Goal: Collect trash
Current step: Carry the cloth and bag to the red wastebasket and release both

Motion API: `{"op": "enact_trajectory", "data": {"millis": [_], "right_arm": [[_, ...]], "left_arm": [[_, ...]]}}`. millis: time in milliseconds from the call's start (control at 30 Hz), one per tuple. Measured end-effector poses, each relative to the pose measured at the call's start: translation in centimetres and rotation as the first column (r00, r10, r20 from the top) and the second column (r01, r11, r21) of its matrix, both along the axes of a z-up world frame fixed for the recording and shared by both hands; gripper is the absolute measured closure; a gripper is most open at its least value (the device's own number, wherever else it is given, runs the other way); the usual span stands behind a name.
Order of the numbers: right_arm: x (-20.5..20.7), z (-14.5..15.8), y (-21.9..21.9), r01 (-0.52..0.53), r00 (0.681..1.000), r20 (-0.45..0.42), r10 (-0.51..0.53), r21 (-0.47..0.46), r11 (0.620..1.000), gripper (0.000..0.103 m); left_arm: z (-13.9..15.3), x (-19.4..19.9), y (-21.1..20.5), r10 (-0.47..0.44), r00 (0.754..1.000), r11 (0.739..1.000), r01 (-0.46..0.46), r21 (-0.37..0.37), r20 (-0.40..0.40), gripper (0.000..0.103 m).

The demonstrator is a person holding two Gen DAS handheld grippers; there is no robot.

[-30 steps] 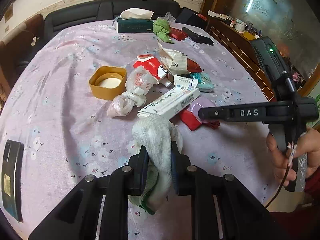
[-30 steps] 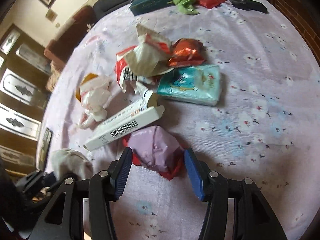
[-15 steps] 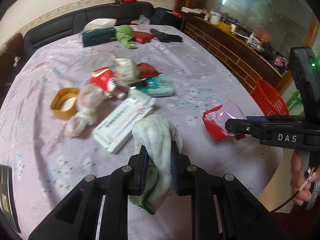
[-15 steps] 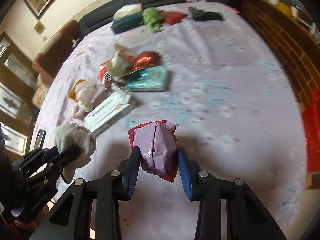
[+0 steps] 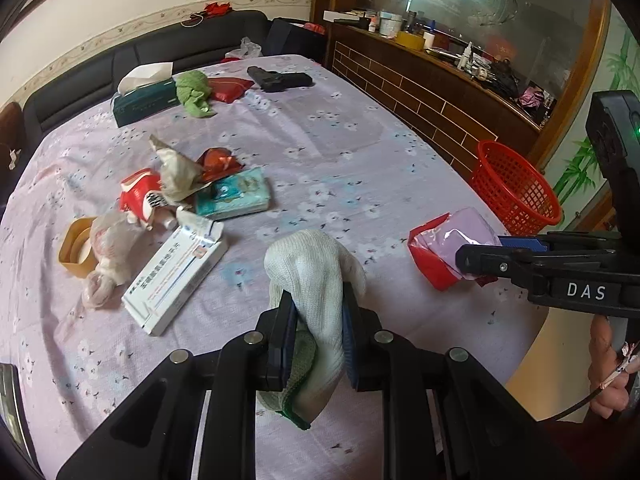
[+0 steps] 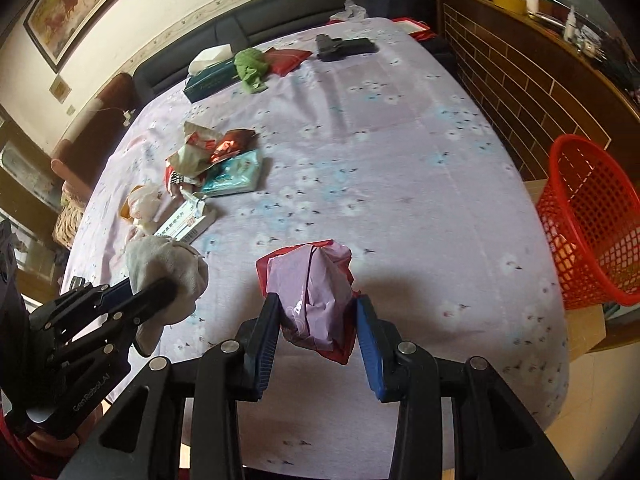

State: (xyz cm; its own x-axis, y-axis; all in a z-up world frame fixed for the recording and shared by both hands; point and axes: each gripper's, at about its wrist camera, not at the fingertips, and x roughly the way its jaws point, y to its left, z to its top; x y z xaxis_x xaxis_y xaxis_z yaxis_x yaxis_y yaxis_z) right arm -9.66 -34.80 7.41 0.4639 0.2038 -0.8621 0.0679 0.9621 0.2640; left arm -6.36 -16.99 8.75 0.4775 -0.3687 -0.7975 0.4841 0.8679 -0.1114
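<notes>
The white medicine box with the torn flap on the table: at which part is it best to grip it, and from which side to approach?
Probably grip the white medicine box across its narrow width at mid-length, coming from above. It lies flat, long and thin, and the torn flap end looks weak. Both grippers are full now: left gripper holds the white glove, right gripper the pink-and-red wrapper.

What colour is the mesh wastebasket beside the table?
Red, the plastic mesh wastebasket; clearest in the right wrist view.

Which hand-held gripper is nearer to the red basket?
Right. The right hand-held gripper, shut on the pink-and-red wrapper, is on the table side next to the red basket; the left hand-held gripper, holding the white glove, is farther away.
</notes>
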Motion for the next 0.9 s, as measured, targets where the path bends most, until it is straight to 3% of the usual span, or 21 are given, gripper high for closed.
{"op": "enact_trajectory", "data": {"millis": [900], "right_arm": [[-4.3, 2.6, -11.0, 0.189, 0.979, 0.068, -0.193, 0.056, 0.98, 0.062]], "left_arm": [[2.8, -0.7, -9.8, -0.161, 0.986, 0.987, 0.16, 0.02, 0.049, 0.084]]}}
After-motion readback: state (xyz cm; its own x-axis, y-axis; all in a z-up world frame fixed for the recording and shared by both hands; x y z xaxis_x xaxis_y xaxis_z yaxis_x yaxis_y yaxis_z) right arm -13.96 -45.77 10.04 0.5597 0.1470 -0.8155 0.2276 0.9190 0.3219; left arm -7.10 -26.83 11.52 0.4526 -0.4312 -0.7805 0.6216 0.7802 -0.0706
